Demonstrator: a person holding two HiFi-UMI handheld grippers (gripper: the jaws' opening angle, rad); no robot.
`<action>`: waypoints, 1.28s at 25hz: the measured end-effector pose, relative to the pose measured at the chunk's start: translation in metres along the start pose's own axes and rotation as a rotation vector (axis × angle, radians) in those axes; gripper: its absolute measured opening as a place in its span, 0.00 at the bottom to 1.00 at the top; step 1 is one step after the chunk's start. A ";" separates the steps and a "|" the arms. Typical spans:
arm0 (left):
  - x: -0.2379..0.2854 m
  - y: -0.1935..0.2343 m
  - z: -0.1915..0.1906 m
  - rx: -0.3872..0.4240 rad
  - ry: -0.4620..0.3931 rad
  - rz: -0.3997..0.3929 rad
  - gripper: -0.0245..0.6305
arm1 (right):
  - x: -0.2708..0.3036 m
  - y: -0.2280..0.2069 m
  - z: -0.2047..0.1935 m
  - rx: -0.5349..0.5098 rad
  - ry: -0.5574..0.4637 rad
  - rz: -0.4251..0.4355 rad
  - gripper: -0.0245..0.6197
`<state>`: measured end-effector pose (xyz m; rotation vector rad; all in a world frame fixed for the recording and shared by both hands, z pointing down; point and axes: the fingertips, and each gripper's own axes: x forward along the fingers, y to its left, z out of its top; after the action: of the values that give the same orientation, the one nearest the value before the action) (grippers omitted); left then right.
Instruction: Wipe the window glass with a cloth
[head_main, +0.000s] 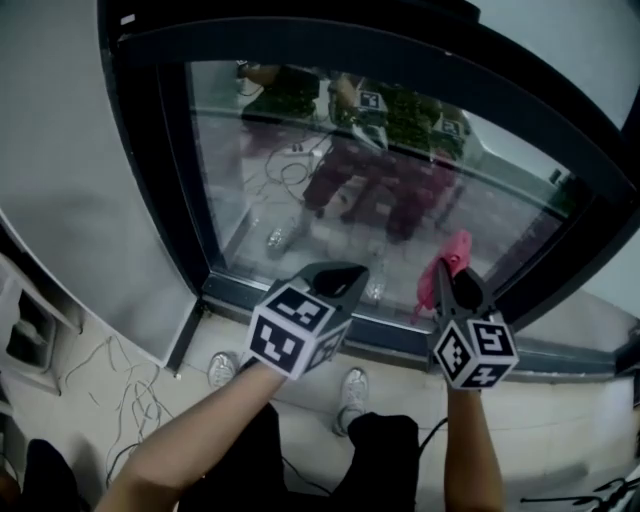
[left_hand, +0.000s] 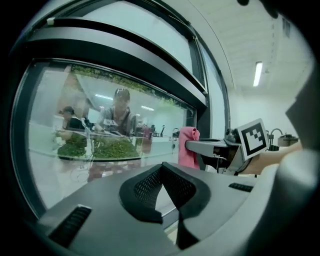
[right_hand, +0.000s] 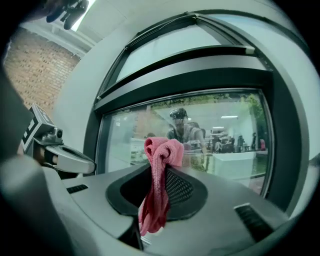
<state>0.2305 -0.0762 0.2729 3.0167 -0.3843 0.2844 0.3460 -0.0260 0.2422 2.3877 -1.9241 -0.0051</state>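
At the lower centre-left of the head view, the left hand-held gripper (head_main: 338, 274) has its jaws closed together with nothing between them, and it hangs just in front of the bottom edge of the window frame (head_main: 182, 170) without taking part in the wiping. The window glass (head_main: 290, 170) fills the middle of the picture. It shows reflections and the room behind it, but no streaks, damp patches or cleaner band that would mark a wiped area, so I cannot tell how much has been cleaned. To the right, the right hand-held gripper (head_main: 455, 280) is clamped on a pink cloth (right_hand: 159, 175), which bunches above the jaw tips and trails below them. The cloth sits near the lower right part of the pane, but whether it touches the glass cannot be made out. I judge that most of the wiping is left to do. No brand, label or readable writing shows, only the black-and-white square markers on each cube (head_main: 290, 332).
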 end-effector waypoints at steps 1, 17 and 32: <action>0.009 -0.009 0.000 0.006 0.003 -0.015 0.05 | -0.007 -0.013 -0.003 0.005 0.005 -0.024 0.14; 0.103 -0.100 -0.019 0.040 0.037 -0.139 0.05 | -0.063 -0.184 -0.054 0.072 0.055 -0.380 0.14; 0.133 -0.089 -0.053 0.012 0.077 -0.185 0.05 | -0.036 -0.250 -0.103 0.136 0.049 -0.659 0.14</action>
<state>0.3704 -0.0160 0.3452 3.0133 -0.0960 0.3867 0.5871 0.0678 0.3286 2.9555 -1.0667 0.1481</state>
